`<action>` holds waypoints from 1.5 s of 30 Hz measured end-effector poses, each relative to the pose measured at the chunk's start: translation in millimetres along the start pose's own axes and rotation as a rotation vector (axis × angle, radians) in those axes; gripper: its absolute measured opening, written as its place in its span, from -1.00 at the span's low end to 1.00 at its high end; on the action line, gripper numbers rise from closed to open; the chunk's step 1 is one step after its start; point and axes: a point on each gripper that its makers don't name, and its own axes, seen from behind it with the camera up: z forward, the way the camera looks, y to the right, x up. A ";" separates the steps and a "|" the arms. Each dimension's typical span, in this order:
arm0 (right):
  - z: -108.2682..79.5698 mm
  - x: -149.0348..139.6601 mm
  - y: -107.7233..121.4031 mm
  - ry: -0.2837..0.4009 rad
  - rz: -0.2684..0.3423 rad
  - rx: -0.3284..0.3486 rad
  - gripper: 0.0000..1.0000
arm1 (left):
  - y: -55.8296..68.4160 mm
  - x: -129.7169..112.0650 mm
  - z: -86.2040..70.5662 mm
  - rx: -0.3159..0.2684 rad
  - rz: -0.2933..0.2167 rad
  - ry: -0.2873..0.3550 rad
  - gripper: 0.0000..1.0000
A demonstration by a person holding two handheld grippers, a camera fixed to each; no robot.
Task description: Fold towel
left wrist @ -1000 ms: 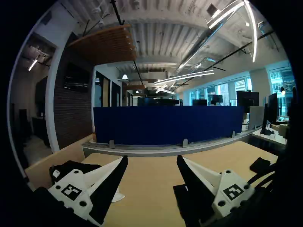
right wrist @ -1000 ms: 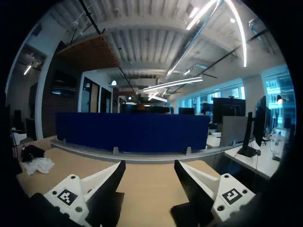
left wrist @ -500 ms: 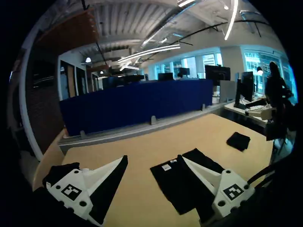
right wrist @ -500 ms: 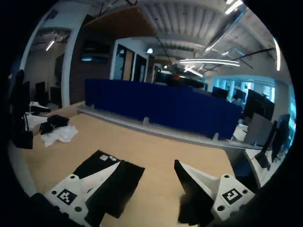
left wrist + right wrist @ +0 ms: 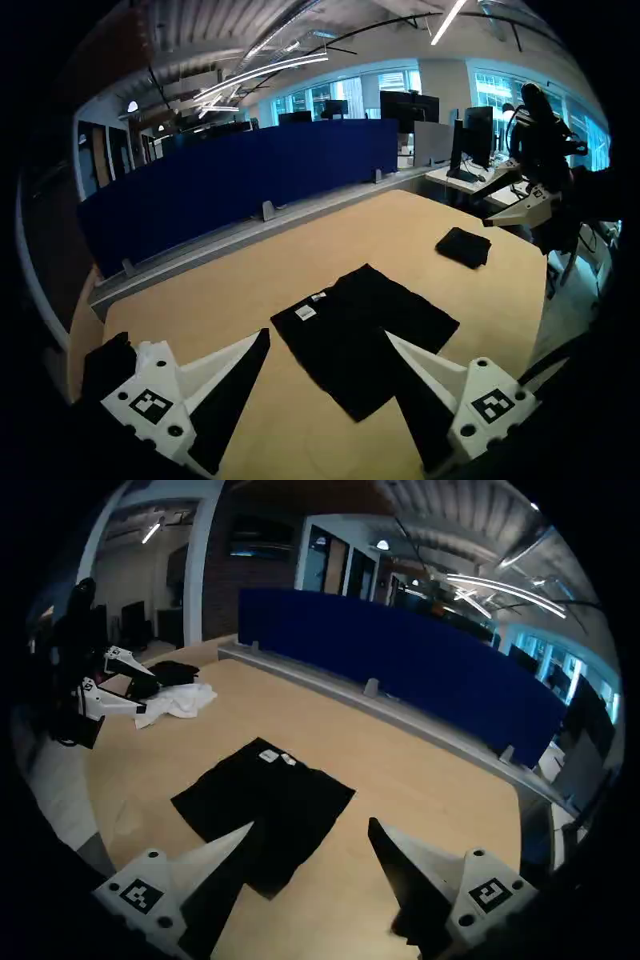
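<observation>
Our left gripper (image 5: 323,334) and right gripper (image 5: 312,822) both stand wide apart and hold nothing, clear of the black towel (image 5: 364,332), which lies spread flat mid-tabletop (image 5: 240,296). Since we come in from opposite sides, we risk pinching mismatched corners. Too shallow a bite on the thin edge would let the cloth slip or drag askew.

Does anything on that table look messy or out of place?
The white cloth lies crumpled in a heap near a corner of the table, beside a black bundle. The black cloth in the middle lies spread flat, and a small black piece near another edge looks neatly folded.
</observation>
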 end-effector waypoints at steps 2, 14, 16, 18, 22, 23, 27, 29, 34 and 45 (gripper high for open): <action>1.9 -6.9 -1.4 -0.017 -0.007 0.007 1.00 | 4.5 -7.0 1.5 -0.018 0.005 -0.022 0.92; 26.7 -57.2 -20.8 -0.091 -0.038 0.062 1.00 | 33.5 -65.4 21.0 -0.097 0.046 -0.123 0.92; 32.9 -67.6 -25.9 -0.101 -0.047 0.073 1.00 | 38.3 -77.4 25.8 -0.107 0.048 -0.138 0.92; 38.9 -77.7 -30.8 -0.111 -0.055 0.084 1.00 | 42.8 -88.9 30.4 -0.117 0.047 -0.151 0.92; 53.1 -99.1 -38.1 -0.132 -0.061 0.096 1.00 | 50.3 -113.9 41.5 -0.132 0.045 -0.187 0.93; 56.5 -103.9 -39.6 -0.137 -0.060 0.099 1.00 | 52.3 -119.7 44.1 -0.136 0.045 -0.195 0.93; 69.4 -122.0 -46.2 -0.152 -0.050 0.111 1.00 | 60.5 -143.4 54.4 -0.155 0.046 -0.234 0.93; 74.8 -131.1 -49.9 -0.162 -0.044 0.120 1.00 | 64.0 -153.2 59.3 -0.163 0.049 -0.250 0.92; 84.9 -152.7 -57.2 -0.186 -0.036 0.136 1.00 | 70.8 -171.2 70.0 -0.177 0.050 -0.275 0.93; 94.5 -186.9 -66.8 -0.230 -0.027 0.163 1.00 | 74.2 -194.6 85.6 -0.186 0.040 -0.304 0.92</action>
